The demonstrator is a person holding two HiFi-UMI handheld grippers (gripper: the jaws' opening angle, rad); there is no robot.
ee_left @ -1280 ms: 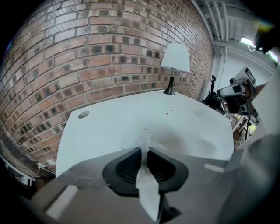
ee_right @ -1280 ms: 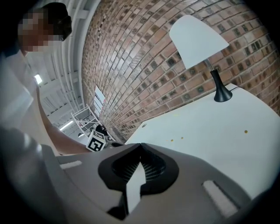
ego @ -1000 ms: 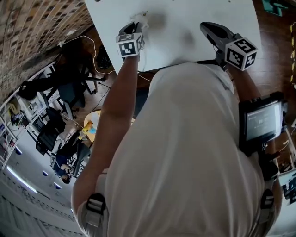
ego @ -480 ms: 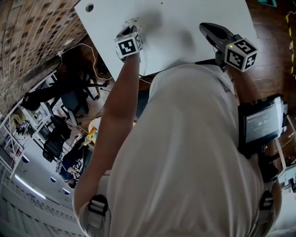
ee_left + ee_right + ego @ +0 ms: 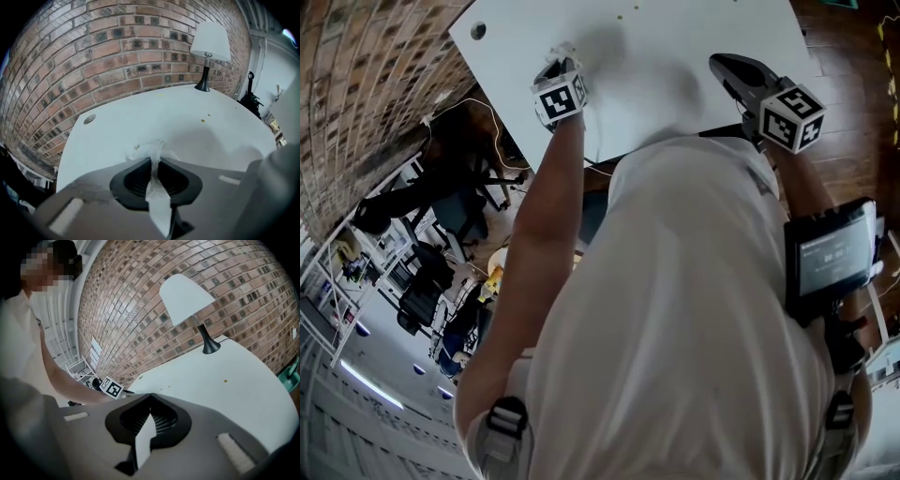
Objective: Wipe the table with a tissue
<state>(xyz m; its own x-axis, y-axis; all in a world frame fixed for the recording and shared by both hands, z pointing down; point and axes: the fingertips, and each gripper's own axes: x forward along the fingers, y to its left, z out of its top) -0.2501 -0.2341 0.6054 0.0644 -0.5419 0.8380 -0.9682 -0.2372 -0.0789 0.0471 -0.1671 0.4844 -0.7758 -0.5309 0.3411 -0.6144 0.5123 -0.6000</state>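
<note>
Head view with both tool views. One white bench [image 5: 675, 37], carrying one tissue [image 5: 562, 49], one table lamp [image 5: 209, 44], one round grommet [image 5: 478, 30] and two small yellowish specks [image 5: 203, 120]. There are two tools, one in each hand.

Left: the grommet sits in the far left corner. The tissue lies just inside the left edge, nearer to the person than the grommet. The left tool [image 5: 553, 64] has its jaws closed on the tissue, whose crumpled end spreads past the tips onto the bench top. This tool points steeply down. The bare left forearm [image 5: 539, 216] reaches straight out over the near left corner.

Centre: the bench top is bare and open from the tissue across to the right edge, apart from the two specks toward the far side. A brick wall [image 5: 117, 56] runs behind the far edge.

Right: the lamp, with a white shade and a black foot, stands at the far edge. The right tool [image 5: 719, 62] is held over the near edge, well apart from the tissue, and points shallowly across the bench. Its jaws meet at the tips with nothing gripped there. A screen unit [image 5: 830, 258] is strapped to the right forearm.
</note>
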